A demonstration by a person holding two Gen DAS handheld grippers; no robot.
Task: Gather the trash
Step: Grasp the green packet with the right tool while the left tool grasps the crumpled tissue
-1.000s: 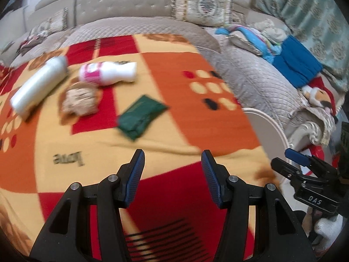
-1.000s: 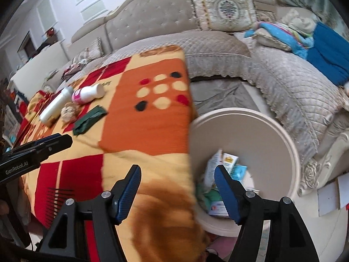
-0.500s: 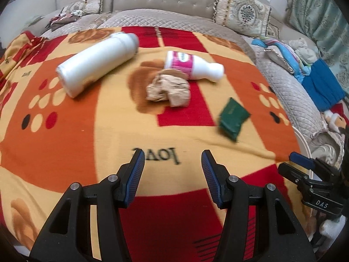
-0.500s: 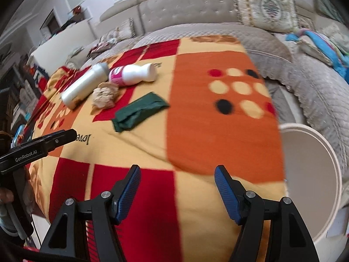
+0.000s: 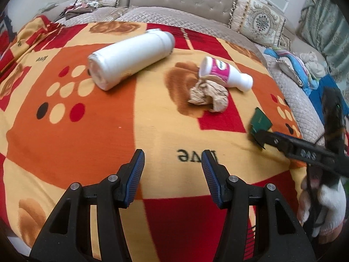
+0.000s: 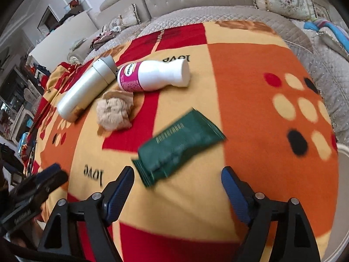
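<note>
On the patterned blanket [image 5: 87, 131] lie a large white bottle [image 5: 130, 59], a small white bottle with a pink label [image 5: 224, 72], a crumpled brown paper wad [image 5: 209, 96] and a dark green wrapper [image 5: 259, 122]. My left gripper [image 5: 172, 163] is open and empty, short of the wad. My right gripper [image 6: 176, 181] is open and empty, right in front of the green wrapper [image 6: 181, 144]. The right wrist view also shows the wad [image 6: 115, 111], the pink-label bottle [image 6: 152, 76] and the large bottle [image 6: 87, 87]. The right gripper shows in the left wrist view [image 5: 261, 139] beside the wrapper.
A quilted grey sofa [image 5: 185, 2] with patterned cushions [image 5: 259, 21] wraps the back and right. Clothes are piled at the right [image 5: 305, 65]. The rim of a white bin [image 6: 343, 174] shows at the right edge. Furniture stands at the far left [image 6: 21, 91].
Both grippers swung left, away from the white bin, and closed in over the blanket. The right gripper now sits just before the green wrapper; the left faces the wad and bottles.
</note>
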